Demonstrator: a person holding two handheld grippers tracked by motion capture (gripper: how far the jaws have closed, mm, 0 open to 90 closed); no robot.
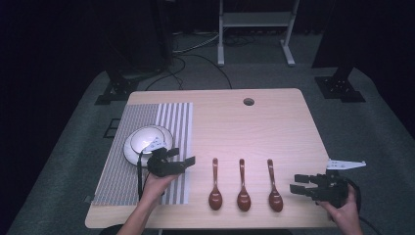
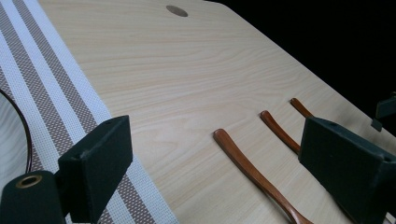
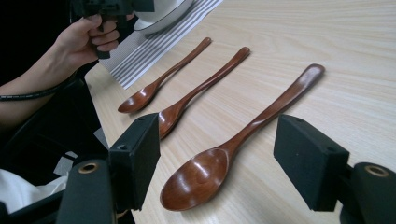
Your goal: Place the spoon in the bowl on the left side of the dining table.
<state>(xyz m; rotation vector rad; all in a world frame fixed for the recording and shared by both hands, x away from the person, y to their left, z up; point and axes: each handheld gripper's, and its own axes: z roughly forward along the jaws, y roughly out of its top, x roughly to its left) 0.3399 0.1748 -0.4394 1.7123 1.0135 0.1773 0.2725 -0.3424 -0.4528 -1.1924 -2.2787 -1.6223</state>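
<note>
Three brown wooden spoons lie side by side near the table's front edge: left [image 1: 215, 188], middle [image 1: 243, 188], right [image 1: 273, 188]. My left gripper [image 1: 180, 156] hovers open over the striped placemat's [image 1: 147, 115] right edge, pointing toward the spoons. In the left gripper view its jaws stand wide apart [image 2: 215, 149], with the spoon handles [image 2: 247, 163] on the table ahead. My right gripper [image 1: 299, 183] is open just right of the right spoon. In the right gripper view [image 3: 219, 144] that spoon's bowl [image 3: 198, 179] lies between the jaws, untouched.
A white bowl on a plate [image 1: 147, 141] sits on the placemat behind the left gripper. A round cable hole [image 1: 248, 102] is at the table's back. The table's front edge [image 1: 210, 224] runs close below the spoons. A white frame stand [image 1: 254, 29] is on the floor beyond.
</note>
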